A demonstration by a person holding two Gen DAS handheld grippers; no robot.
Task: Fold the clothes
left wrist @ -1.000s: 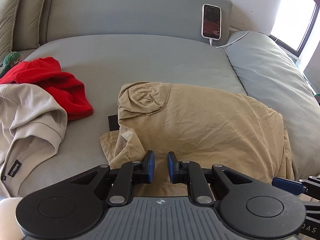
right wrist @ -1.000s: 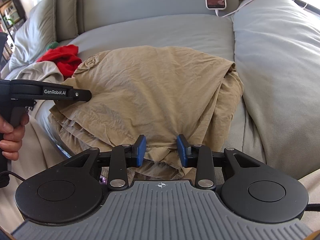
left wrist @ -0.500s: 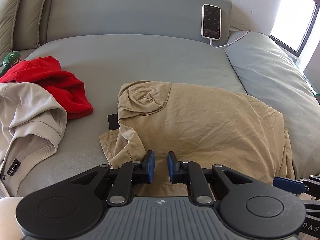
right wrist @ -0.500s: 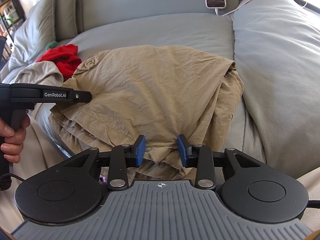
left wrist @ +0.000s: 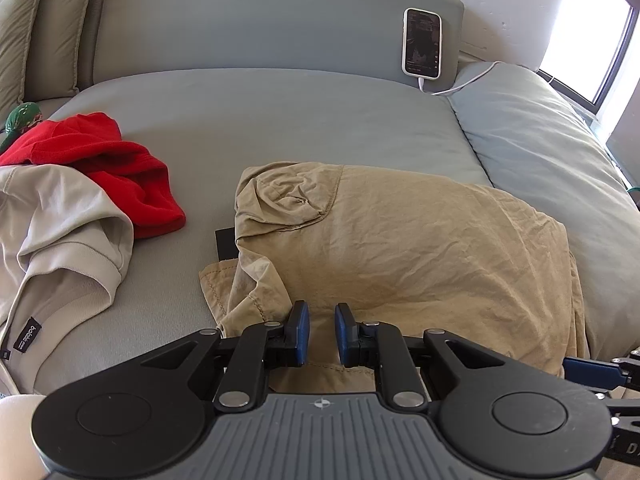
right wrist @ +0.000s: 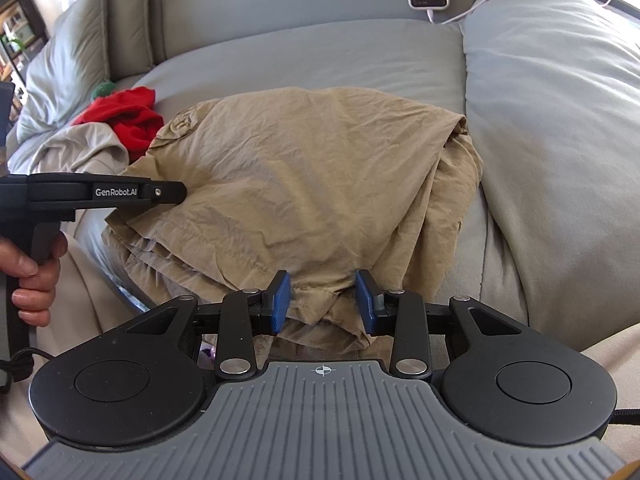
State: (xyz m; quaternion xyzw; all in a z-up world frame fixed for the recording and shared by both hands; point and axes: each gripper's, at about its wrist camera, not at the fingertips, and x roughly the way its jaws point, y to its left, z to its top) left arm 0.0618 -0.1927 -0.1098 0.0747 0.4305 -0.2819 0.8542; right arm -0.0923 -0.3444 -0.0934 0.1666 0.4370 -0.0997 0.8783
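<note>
Far left, left wrist view: a beige sweatshirt [left wrist: 60,232] is seen lying crumpled on the grey bed [left wrist: 280,120], ribbed hem and a small black label turned up. A red garment [left wrist: 116,168] is heaped against its far edge, touching it; a green item [left wrist: 22,116] is glimpsed behind, too small to identify.

Centre: the khaki garment [left wrist: 400,252] is spread over the middle of the bed in a rumpled, roughly folded mound, a pocket panel showing at its far left corner. A dark flat object [left wrist: 225,242] is partly hidden under its left edge.

The left tongs [left wrist: 319,334] are held low at the garment's near left edge, blue pads set narrowly apart; khaki cloth is seen through the gap, but whether any is pinched cannot be told. In the right wrist view the left tongs [right wrist: 176,192] are seen side-on, tip over the garment's left border.

The right tongs [right wrist: 323,300] are opened moderately wide at the near hem of the khaki garment [right wrist: 320,184], with a bunched fold lying between the pads, not clamped.

Right: a grey duvet [left wrist: 552,152] is banked beside the garment, touching its right edge. A phone [left wrist: 422,42] is propped against the headboard, cable attached.
</note>
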